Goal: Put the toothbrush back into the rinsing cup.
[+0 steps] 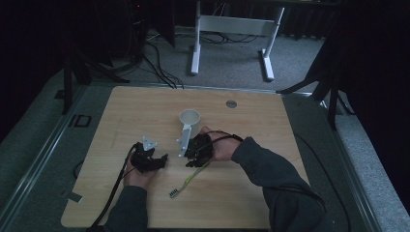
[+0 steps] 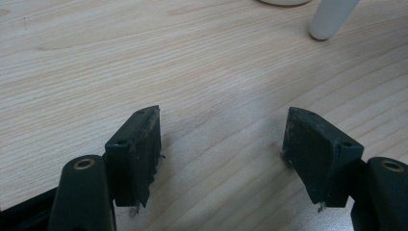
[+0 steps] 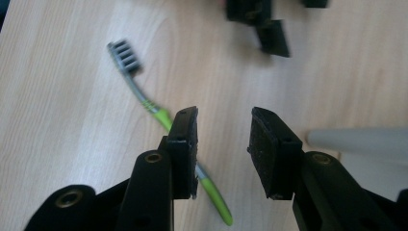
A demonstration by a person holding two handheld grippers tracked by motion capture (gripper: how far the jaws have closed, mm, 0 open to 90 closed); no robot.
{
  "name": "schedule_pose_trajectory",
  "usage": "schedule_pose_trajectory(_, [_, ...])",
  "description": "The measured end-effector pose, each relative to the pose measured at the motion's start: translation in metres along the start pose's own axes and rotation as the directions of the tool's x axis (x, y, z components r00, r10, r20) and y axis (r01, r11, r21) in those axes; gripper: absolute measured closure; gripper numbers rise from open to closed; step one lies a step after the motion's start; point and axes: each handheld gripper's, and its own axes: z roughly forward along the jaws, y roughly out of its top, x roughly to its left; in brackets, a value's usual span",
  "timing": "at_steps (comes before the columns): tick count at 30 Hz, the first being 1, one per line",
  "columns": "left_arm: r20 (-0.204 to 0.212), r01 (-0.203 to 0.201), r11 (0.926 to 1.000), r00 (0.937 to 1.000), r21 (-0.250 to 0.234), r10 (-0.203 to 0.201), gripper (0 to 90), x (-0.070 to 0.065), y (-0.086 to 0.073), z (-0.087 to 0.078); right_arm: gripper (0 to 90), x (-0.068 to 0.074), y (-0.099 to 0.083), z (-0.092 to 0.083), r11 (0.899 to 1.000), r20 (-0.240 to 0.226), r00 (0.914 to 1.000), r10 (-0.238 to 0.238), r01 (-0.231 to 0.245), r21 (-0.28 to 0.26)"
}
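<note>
A green and grey toothbrush point(image 1: 186, 182) lies on the wooden table, bristle head toward the near left. In the right gripper view the toothbrush point(image 3: 137, 82) runs under the left-hand jaw. My right gripper point(image 3: 223, 115) hovers low over its handle, jaws apart, nothing pressed between the pads. From above, the right gripper point(image 1: 193, 160) sits just below a white cup point(image 1: 190, 118). My left gripper point(image 1: 158, 159) rests to the left of it. The left gripper point(image 2: 222, 113) stands wide open over bare wood. The white cup's long handle point(image 2: 332, 19) shows far off.
A round grommet point(image 1: 231, 103) sits in the table point(image 1: 270, 121) near its far edge. Behind the table stand a white desk frame point(image 1: 232, 29) and floor cables. The left gripper's jaw point(image 3: 272, 38) shows at the top of the right gripper view.
</note>
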Motion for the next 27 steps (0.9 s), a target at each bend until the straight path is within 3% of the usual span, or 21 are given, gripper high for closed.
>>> schedule_pose_trajectory(3, [0.000,0.002,1.0000,1.0000,-0.002,-0.002,30.6,0.000,0.000,0.000,64.4,0.010,0.007,0.009,0.996,-0.023,0.9973,-0.069,0.070,0.046])
schedule_pose_trajectory(11, [0.001,0.000,1.0000,1.0000,-0.001,0.000,30.6,0.000,0.000,0.000,65.9,0.021,0.014,0.022,0.981,-0.044,0.9876,-0.151,0.155,0.115])
schedule_pose_trajectory(27, [0.002,-0.001,1.0000,1.0000,-0.002,0.001,30.5,-0.001,0.000,0.000,68.2,0.031,0.015,0.037,0.962,-0.085,0.9748,-0.206,0.218,0.166])
